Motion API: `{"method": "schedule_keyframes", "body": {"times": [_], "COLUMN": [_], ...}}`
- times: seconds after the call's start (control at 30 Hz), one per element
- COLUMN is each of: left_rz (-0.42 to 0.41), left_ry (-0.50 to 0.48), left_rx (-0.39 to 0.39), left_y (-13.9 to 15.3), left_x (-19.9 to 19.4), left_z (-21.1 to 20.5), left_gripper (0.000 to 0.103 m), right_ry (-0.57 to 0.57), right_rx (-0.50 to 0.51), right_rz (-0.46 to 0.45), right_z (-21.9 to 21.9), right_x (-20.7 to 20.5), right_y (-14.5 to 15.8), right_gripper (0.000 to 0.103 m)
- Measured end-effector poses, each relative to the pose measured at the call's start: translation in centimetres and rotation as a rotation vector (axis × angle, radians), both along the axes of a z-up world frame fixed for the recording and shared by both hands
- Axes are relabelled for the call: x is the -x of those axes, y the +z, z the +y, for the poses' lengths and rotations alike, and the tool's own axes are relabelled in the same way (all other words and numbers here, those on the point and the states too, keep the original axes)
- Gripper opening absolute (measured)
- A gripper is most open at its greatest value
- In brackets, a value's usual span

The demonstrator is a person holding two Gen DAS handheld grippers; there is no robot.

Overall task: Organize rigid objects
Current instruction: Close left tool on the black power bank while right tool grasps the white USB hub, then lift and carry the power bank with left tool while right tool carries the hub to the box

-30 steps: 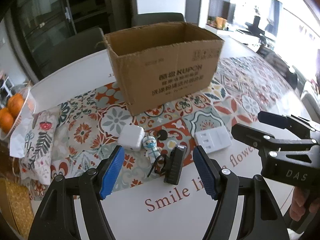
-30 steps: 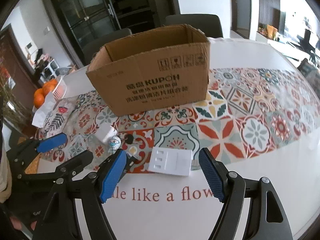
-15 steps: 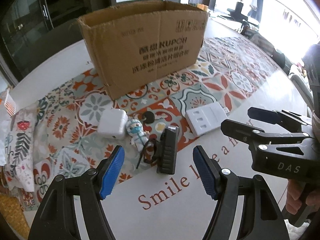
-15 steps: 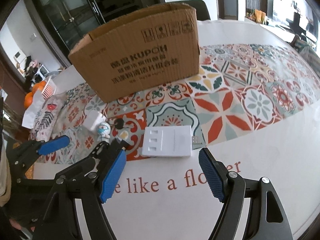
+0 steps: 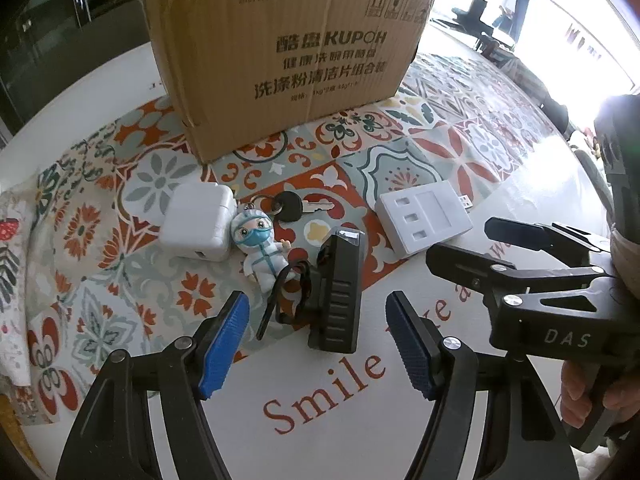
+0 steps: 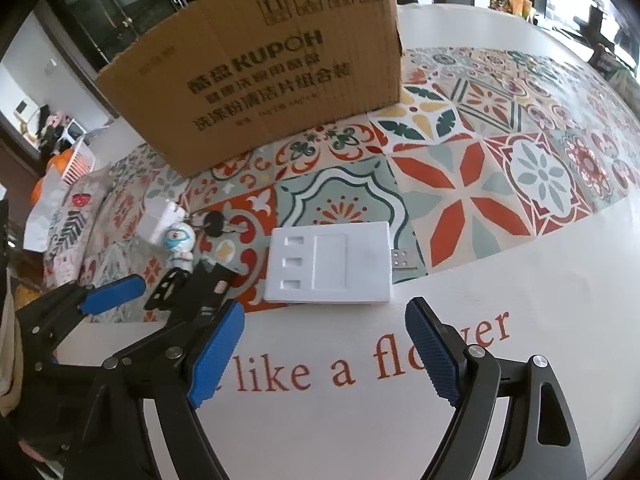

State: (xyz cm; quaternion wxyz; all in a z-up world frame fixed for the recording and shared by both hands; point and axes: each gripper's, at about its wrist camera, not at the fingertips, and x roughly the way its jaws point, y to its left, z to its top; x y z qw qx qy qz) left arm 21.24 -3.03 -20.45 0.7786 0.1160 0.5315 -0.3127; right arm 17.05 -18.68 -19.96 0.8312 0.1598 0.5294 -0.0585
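A black device (image 5: 336, 292) with a strap lies just ahead of my left gripper (image 5: 316, 344), which hangs open above it, touching nothing. Beside the device sit a small masked figurine (image 5: 260, 248) on a key (image 5: 292, 206) and a white charger block (image 5: 198, 222). A white USB hub (image 6: 330, 262) lies flat in front of my right gripper (image 6: 326, 354); its jaws are opening and hold nothing. A brown cardboard box (image 5: 280, 52) stands open-topped behind the items. The right gripper also shows at the right of the left wrist view, a hand on its handle.
The table (image 6: 520, 320) wears a patterned tile cloth with red lettering near the front edge. A printed cloth (image 5: 12, 264) lies at the far left. Oranges (image 6: 60, 160) in a white basket sit beyond it. Dark cabinets and a chair stand behind the box.
Both grippers have come down toward the table, so the black device and the white hub look larger and closer. The right jaws have spread wider.
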Motion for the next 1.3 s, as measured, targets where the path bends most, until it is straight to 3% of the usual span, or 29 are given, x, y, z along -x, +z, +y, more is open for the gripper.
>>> {"method": "schedule_keyframes", "body": {"times": [0.3,0.73,0.87,0.93,1.3], "left_rz": [0.032,0.052,0.042,0.039,0.037], "left_ry": [0.023,0.060,0.067,0.080,0.154], "left_rx": [0.003,0.034,0.044,0.050,0.050], "left_y": [-1.3,-2.2,-2.1,-1.9,-1.3], "left_x": [-0.9,-2.1,-1.6,-1.4,1.4], "left_z": [-0.3,-0.6,0.1,0.2,1.2], "left_gripper": [0.069,0.057,0.054,0.053,0.049], "right_ry": [-0.009,0.015,0.028,0.036,0.064], "right_rx": [-0.014,0.020,0.039,0.059,0.059], "right_rz": [0.027,0.021,0.020,0.018,0.000], "right_z": [-0.3,0.0,0.3,0.3,0.1], "right_x": [-1.1,-2.8,-2.9,-2.8,-1.2], "right_y": [-1.4,-1.9,-1.9,-1.9,-1.5], "right_gripper": [0.083,0.085,0.084,0.078,0.078]}}
